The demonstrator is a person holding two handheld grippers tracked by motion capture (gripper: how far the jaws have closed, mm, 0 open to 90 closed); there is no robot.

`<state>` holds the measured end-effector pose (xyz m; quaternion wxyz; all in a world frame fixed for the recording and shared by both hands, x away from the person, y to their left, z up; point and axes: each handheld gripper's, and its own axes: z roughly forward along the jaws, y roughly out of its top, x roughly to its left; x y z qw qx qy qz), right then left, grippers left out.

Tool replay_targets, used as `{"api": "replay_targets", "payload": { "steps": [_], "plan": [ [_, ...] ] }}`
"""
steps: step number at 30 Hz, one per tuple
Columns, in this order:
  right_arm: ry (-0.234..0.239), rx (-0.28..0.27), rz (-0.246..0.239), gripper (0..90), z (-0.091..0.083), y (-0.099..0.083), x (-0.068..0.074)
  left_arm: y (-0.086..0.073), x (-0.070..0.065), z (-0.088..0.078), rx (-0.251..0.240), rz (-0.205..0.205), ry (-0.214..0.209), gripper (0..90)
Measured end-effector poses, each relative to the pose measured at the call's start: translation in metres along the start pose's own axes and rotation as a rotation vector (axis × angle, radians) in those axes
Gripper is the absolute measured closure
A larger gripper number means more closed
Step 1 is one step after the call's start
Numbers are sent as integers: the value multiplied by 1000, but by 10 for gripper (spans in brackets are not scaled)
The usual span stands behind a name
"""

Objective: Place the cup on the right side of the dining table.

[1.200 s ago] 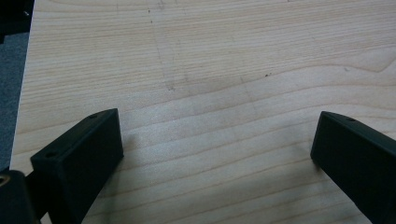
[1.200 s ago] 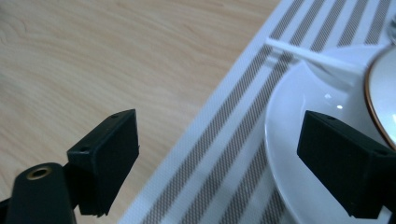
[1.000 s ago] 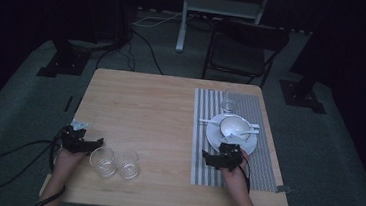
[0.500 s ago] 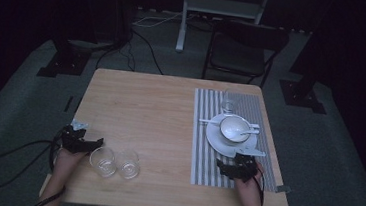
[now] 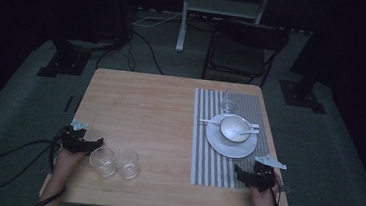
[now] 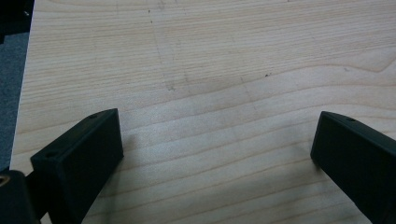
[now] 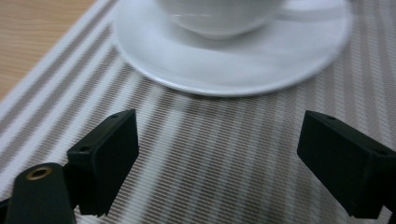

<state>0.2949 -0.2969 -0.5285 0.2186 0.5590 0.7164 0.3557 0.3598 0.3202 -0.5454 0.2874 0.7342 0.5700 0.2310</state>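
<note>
With both the right gripper [image 7: 217,158] and the left gripper [image 6: 217,154] spread wide and empty, the saucer [image 7: 233,56] and bowl [image 7: 219,16] were seen just ahead of the right jaws, where a hasty advance could have knocked them.

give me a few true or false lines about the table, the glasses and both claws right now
1. Two empty glasses stand near the table's front edge. True.
2. The left claw is shut on a glass. False: its jaws stand wide apart over bare wood.
3. A bowl sits on a white plate on the striped placemat. True.
4. The right claw grips the plate's rim. False: it is open over the placemat, short of the plate.
5. A third glass stands at the placemat's far end. True.
</note>
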Motion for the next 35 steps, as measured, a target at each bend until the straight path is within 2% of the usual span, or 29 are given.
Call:
{"api": "replay_targets", "payload": {
  "steps": [4,10,14,18,21,25,31,35],
  "plan": [
    [-42,3,37,123,-3,-9,-15,0,0,0,0,0,0,27],
    [-66,0,84,124,-11,-13,-33,0,0,0,0,0,0,27],
    [-87,-1,81,124,-14,-18,-42,0,0,0,0,0,0,27],
    [-86,-8,91,123,-15,-23,-50,0,0,0,0,0,0,27],
    [-82,-4,92,124,-14,-27,-56,0,0,0,0,-1,0,27],
    [-109,23,95,124,-12,-30,-61,0,0,0,0,-1,0,27],
    [-128,-4,128,123,-17,-31,-68,0,0,0,0,-1,1,27],
    [-157,-16,126,123,-20,-30,-68,0,0,0,1,-2,3,27]
  ]
}}
